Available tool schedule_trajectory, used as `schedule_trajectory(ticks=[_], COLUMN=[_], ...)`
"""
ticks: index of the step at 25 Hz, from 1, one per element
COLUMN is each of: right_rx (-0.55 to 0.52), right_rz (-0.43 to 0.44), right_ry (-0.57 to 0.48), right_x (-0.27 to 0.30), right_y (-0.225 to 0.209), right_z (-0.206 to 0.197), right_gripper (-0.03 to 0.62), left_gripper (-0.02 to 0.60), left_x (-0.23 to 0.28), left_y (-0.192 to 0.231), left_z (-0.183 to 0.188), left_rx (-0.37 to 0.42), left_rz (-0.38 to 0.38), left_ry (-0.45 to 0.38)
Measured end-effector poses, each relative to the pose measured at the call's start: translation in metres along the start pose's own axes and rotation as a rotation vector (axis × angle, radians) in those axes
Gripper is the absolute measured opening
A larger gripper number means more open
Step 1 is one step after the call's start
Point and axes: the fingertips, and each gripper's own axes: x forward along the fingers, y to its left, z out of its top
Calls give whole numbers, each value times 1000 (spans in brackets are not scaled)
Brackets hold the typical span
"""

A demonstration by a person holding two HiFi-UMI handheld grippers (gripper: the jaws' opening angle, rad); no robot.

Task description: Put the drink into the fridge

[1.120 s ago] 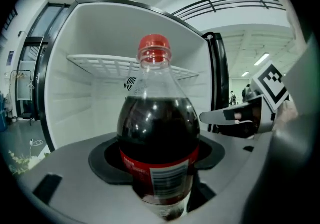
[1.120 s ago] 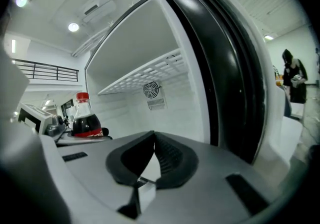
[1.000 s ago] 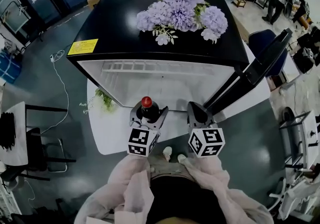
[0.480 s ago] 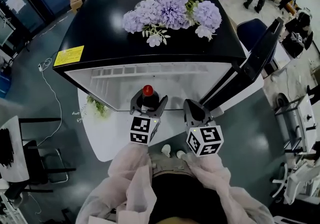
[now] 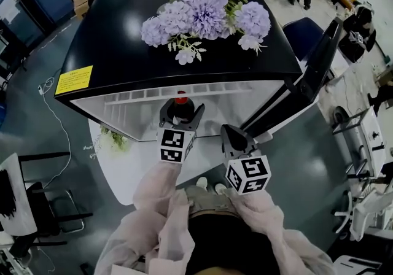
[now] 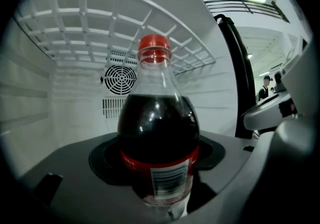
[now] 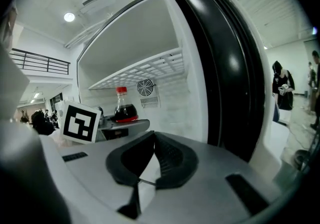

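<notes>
writing first, left to right: a yellow sticker (image 5: 73,80) sits on the near left corner of the black fridge (image 5: 123,46) top, its print too small to read. the drink bottle (image 6: 159,133) has a red cap and a red label band with a white barcode panel facing the left gripper view; no brand name can be made out. each gripper's cube carries black-and-white square markers and no words.

against a second ago: the left gripper (image 5: 180,110) has carried the bottle forward from over the white table (image 5: 120,172) up to the open fridge mouth, so the red cap now shows right at the lip of the fridge top, where before it stood clear in front. the right gripper (image 5: 235,139) has kept its place beside the open door (image 5: 310,77). the purple flowers (image 5: 206,13) are unmoved on the fridge top.

the bottle stands upright between the left gripper's jaws, which are spread wide and clamp it low on the body at the label, one pad on each side. its dark-filled shoulder, neck and cap rise above the jaws. behind it are the white fridge interior, the wire shelf (image 6: 100,23) overhead and a round fan grille (image 6: 120,79) on the back wall. the right gripper's jaws are closed, pads meeting at the tip with nothing between them. from its view the bottle is off to the left and farther in.
</notes>
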Motion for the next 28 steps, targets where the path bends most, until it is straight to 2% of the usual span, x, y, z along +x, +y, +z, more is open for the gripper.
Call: schedule_trajectory(ticks=[3,9,15,28], right_rx=[2,14,14,25], right_rz=[-9,-24,-41,-45], right_ry=[7,14,29,35], right_x=[2,4,2,2], right_y=[-1,-2,-5,-8], right_z=[-2,-5,-12,-15], right_gripper=[12,12,12,12], left_gripper=[319,319,319,319], left_x=[12,36,50,66], left_y=[3,8,10,11], left_z=[0,4,7,11], left_rx=[-14,49,43,51], left_rz=[-15,-35,-71,-43], left_ry=[-9,-36,-84,-108])
